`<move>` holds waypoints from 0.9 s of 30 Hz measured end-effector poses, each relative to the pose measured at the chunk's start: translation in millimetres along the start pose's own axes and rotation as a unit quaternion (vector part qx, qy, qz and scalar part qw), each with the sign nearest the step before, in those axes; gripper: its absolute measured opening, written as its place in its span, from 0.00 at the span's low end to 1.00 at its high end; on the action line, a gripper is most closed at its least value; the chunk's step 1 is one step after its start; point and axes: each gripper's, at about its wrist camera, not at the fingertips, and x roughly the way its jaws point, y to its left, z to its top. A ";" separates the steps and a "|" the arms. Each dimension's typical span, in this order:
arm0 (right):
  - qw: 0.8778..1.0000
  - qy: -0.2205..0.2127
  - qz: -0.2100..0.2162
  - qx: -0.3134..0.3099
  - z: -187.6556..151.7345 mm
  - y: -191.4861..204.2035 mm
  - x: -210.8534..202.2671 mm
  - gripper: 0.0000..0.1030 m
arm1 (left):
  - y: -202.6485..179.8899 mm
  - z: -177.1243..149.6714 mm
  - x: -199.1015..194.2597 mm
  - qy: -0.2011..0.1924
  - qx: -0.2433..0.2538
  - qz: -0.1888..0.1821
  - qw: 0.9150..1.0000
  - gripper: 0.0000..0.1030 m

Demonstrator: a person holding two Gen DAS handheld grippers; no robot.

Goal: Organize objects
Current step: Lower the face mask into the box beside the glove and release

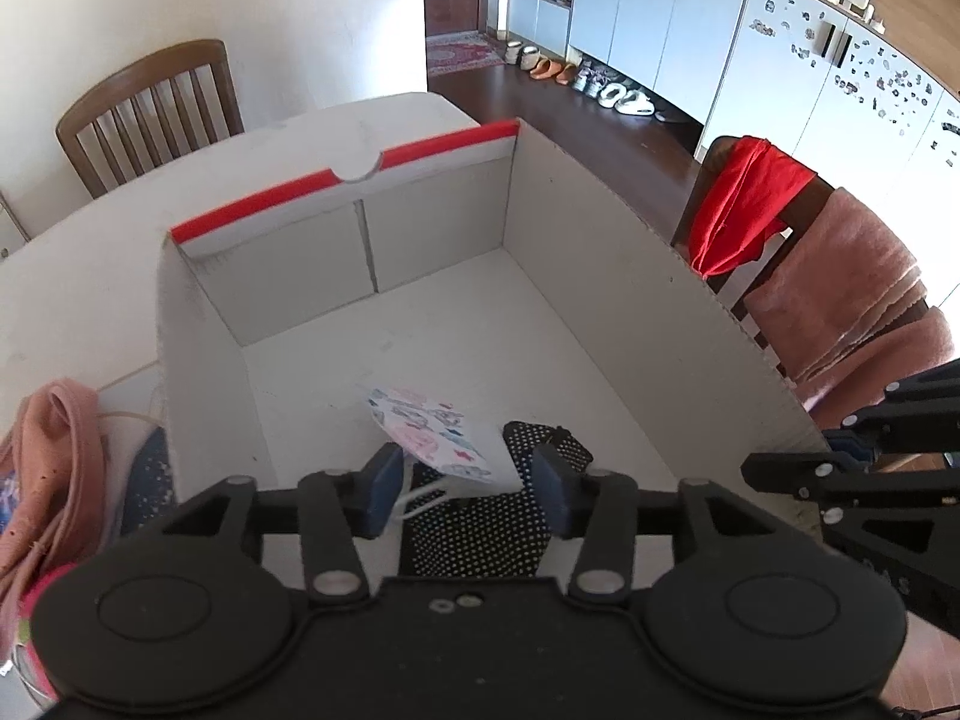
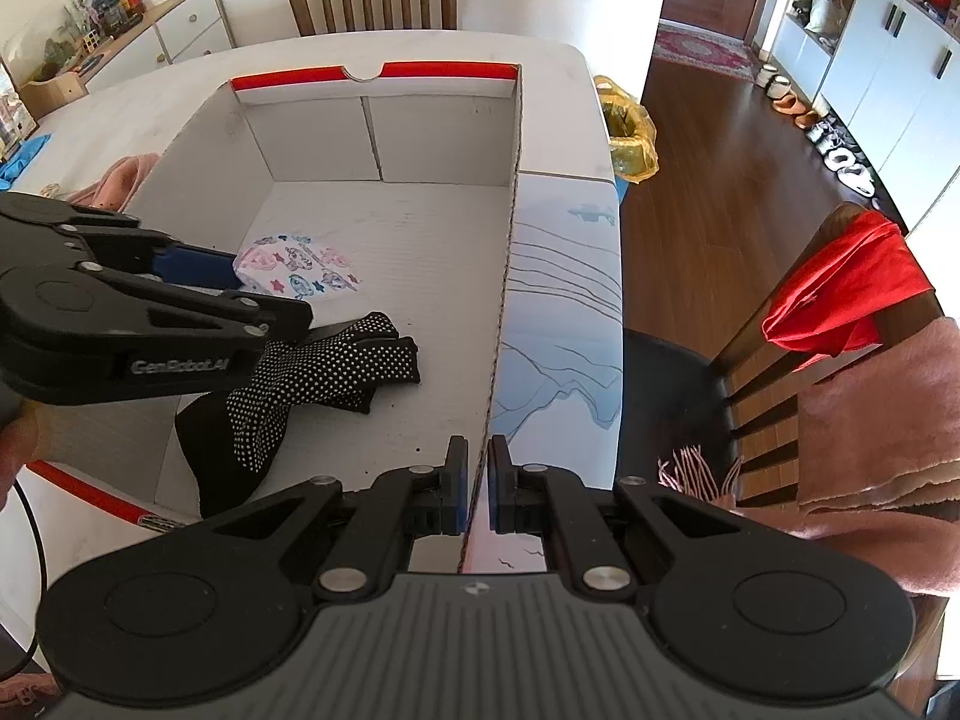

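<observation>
Left tongs spread above patterned mask inside box, right tongs pinching box wall

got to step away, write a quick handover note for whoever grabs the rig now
Right claw: shut on the cardboard box's right wall, steadying it.
Left claw: open, inside the box just above the patterned face mask; whether a finger touches it is unclear.
In the box: the mask and black dotted gloves.
Left: pink garment and other items outside on the table, left of the box.
</observation>
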 end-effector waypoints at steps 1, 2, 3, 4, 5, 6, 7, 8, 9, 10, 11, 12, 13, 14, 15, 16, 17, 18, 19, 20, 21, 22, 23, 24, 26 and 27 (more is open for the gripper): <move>1.000 0.000 0.000 0.001 0.1 -0.4 0.2 0.05 | 0.3 -0.3 -2.3 -0.001 0.001 0.000 1.000 0.46; 1.000 0.001 0.001 0.002 0.1 -0.6 0.6 0.05 | 0.8 -0.7 -4.7 -0.003 0.001 -0.001 1.000 0.47; 1.000 0.001 0.001 0.003 0.0 -0.8 0.7 0.05 | 0.6 -0.8 -7.0 -0.006 0.001 -0.002 1.000 0.48; 1.000 0.001 0.001 0.004 0.0 -0.9 0.7 0.05 | 1.1 -1.7 -10.7 -0.009 0.002 -0.002 1.000 0.48; 1.000 0.001 0.001 0.004 -0.1 -0.7 0.3 0.05 | 1.9 -2.0 -13.8 -0.012 0.004 -0.001 1.000 0.51; 1.000 0.001 0.001 0.004 -0.1 -0.5 0.2 0.05 | 1.4 -2.3 -15.8 -0.017 0.007 0.001 1.000 0.54; 1.000 0.002 0.000 0.004 -0.1 -0.3 0.2 0.05 | 1.7 -3.1 -19.5 -0.022 0.011 0.003 1.000 0.55; 1.000 0.002 0.000 0.005 0.1 -0.2 0.4 0.05 | 2.4 -3.8 -22.6 -0.026 0.013 0.004 1.000 0.55; 1.000 0.003 0.000 0.006 0.1 -0.2 0.3 0.05 | 3.6 -4.7 -26.2 -0.030 0.014 0.003 0.999 0.56; 1.000 0.003 0.000 0.007 0.4 -0.2 0.4 0.05 | 4.7 -5.0 -29.2 -0.032 0.012 0.001 0.999 0.56; 1.000 0.004 0.000 0.008 0.9 0.0 0.7 0.05 | 7.1 -5.8 -32.5 -0.035 0.009 -0.001 0.999 0.57; 1.000 0.005 0.000 0.009 1.3 0.1 0.7 0.05 | 9.7 -6.5 -36.0 -0.038 0.006 -0.002 0.999 0.59; 1.000 0.006 0.001 0.010 1.5 -0.2 0.6 0.05 | 11.9 -7.5 -39.9 -0.042 0.003 -0.001 0.999 0.60; 1.000 0.007 0.001 0.012 1.8 -0.1 0.4 0.05 | 14.3 -8.6 -43.9 -0.047 0.002 0.001 0.999 0.62; 1.000 0.008 0.002 0.014 2.1 -0.4 0.8 0.05 | 17.0 -9.7 -48.3 -0.051 0.001 0.003 0.999 0.64; 1.000 0.009 0.002 0.015 2.3 -0.5 1.1 0.05 | 20.0 -10.8 -51.8 -0.054 0.000 0.006 0.999 0.66; 1.000 0.010 0.002 0.017 2.3 -0.3 1.4 0.05 | 23.3 -12.0 -55.6 -0.058 -0.002 0.008 0.998 0.70; 1.000 0.011 0.002 0.017 2.2 -0.1 1.6 0.05 | 27.2 -13.2 -58.5 -0.062 -0.005 0.011 0.998 0.74; 1.000 0.011 0.001 0.017 2.5 0.6 1.6 0.05 | 31.0 -15.2 -62.9 -0.066 -0.008 0.014 0.998 0.75; 1.000 0.011 -0.001 0.016 2.7 1.4 1.7 0.05 | 35.4 -16.7 -67.0 -0.070 -0.010 0.016 0.997 0.78; 1.000 0.012 -0.002 0.016 3.0 2.1 1.6 0.05 | 39.1 -18.6 -71.2 -0.073 -0.012 0.017 0.997 0.83; 1.000 0.012 -0.003 0.016 3.2 2.4 1.6 0.05 | 42.4 -20.8 -74.7 -0.077 -0.014 0.019 0.997 0.86; 1.000 0.013 -0.003 0.017 3.5 2.3 1.7 0.05 | 45.8 -23.3 -78.4 -0.083 -0.015 0.023 0.996 0.90; 1.000 0.014 -0.002 0.020 4.0 1.7 2.1 0.05 | 48.7 -25.6 -81.7 -0.088 -0.015 0.029 0.996 0.93; 1.000 0.015 -0.002 0.022 4.4 1.3 2.3 0.05 | 53.8 -29.5 -87.1 -0.092 -0.016 0.051 0.994 0.98; 1.000 0.016 -0.002 0.022 4.7 1.7 2.4 0.05 | 56.3 -31.2 -89.9 -0.096 -0.013 0.062 0.993 0.99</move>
